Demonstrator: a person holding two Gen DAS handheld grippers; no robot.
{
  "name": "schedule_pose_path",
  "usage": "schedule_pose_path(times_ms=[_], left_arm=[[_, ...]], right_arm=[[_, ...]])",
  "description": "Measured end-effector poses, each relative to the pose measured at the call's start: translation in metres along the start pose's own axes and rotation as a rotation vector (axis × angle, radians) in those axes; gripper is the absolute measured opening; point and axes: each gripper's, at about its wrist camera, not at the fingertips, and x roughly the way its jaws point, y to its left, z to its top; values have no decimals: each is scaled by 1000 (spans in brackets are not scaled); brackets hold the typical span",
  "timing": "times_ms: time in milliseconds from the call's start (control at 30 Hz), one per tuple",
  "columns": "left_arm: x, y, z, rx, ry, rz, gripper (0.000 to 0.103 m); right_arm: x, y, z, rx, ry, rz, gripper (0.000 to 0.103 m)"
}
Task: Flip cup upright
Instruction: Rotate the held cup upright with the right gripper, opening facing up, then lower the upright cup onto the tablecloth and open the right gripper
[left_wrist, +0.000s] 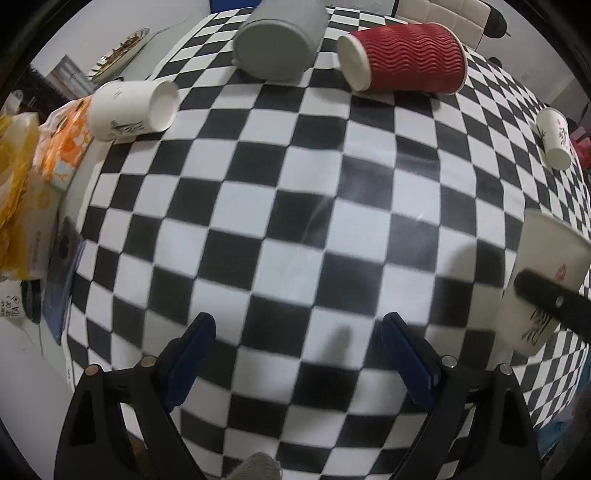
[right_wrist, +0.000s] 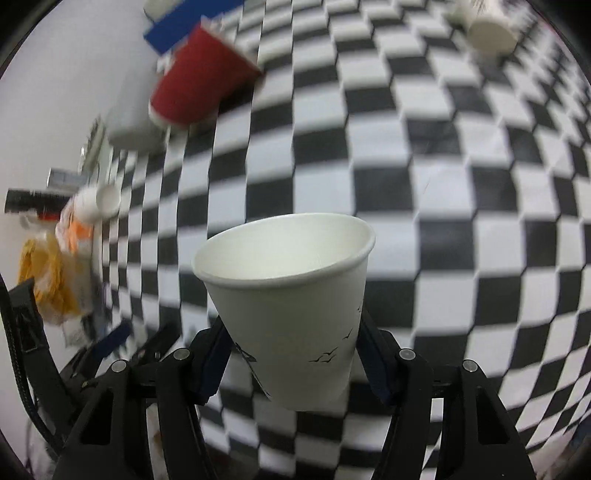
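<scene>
My right gripper (right_wrist: 291, 332) is shut on a white paper cup (right_wrist: 291, 306) with small bird drawings. The cup's mouth faces up and it hangs above the checkered cloth (right_wrist: 443, 184). The same cup (left_wrist: 543, 280) shows at the right edge of the left wrist view, with one right finger (left_wrist: 554, 299) across it. My left gripper (left_wrist: 297, 332) is open and empty above the cloth (left_wrist: 295, 203). A red ribbed cup (left_wrist: 402, 61), a grey cup (left_wrist: 280, 40) and two white cups (left_wrist: 135, 109) (left_wrist: 556, 138) lie on their sides farther off.
Orange and yellow packets (left_wrist: 44, 155) and a dark flat object (left_wrist: 62, 258) lie along the cloth's left edge. A plate with food (left_wrist: 118, 55) sits at the far left. A blue box (right_wrist: 177, 26) stands behind the red cup (right_wrist: 199, 79).
</scene>
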Motion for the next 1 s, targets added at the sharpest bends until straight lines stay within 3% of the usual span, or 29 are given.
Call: schedule_pose_path(times_ms=[233,367,500,633,733,867,1000], left_arm=[[12,-21,31,8,-1,-15,92],[19,-35,26,20,6,-4,92],[27,-37,19,30,19,6,92],[27,-37,10,32,14,7,92],[22,-36,-2,26,-5,25,92],[11,-46,-15,18,-36,33,92],[-5,-43,-28,26,-79,37,92]], right_arm=[[-16,-9,21,-45,-276,-66,64],[-13,-14,22,-85,-427,-88,64],[-1,-13,12,-131,-488,-140,64],[4,-10,-1,-167,-481,-166,65],[8,-9,-9,-168,-426,-177,66],[7,-9,-22,-174,-388,-180,88],[1,-6,-36,-183,-358,-232,88]])
